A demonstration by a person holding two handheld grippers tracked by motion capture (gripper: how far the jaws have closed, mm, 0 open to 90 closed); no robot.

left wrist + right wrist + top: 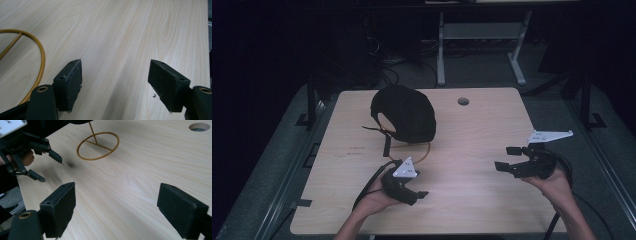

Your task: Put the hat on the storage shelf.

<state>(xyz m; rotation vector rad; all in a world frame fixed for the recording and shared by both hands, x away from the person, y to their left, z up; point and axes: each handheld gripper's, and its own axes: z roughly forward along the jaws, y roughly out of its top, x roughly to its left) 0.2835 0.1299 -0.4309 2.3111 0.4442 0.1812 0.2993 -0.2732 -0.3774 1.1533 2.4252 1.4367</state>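
Note:
A black cap [404,112] sits on a thin gold wire stand whose ring base [424,150] rests on the light wooden table [472,125]. My left gripper [417,185] is held just in front of the ring, pointing right, and it is open with nothing between its jaws. In the left gripper view the open left gripper [115,82] hovers over bare wood with the ring base [41,57] at the left. My right gripper [506,158] is at the table's right side, pointing left and open. The right gripper view has the right gripper [116,207], the ring base [98,145] and the left gripper [51,170] beyond.
A round cable hole [463,101] lies in the table's far edge, right of the cap. Black straps [384,137] hang from the cap onto the wood. Dark floor and a white desk frame [482,35] stand behind the table.

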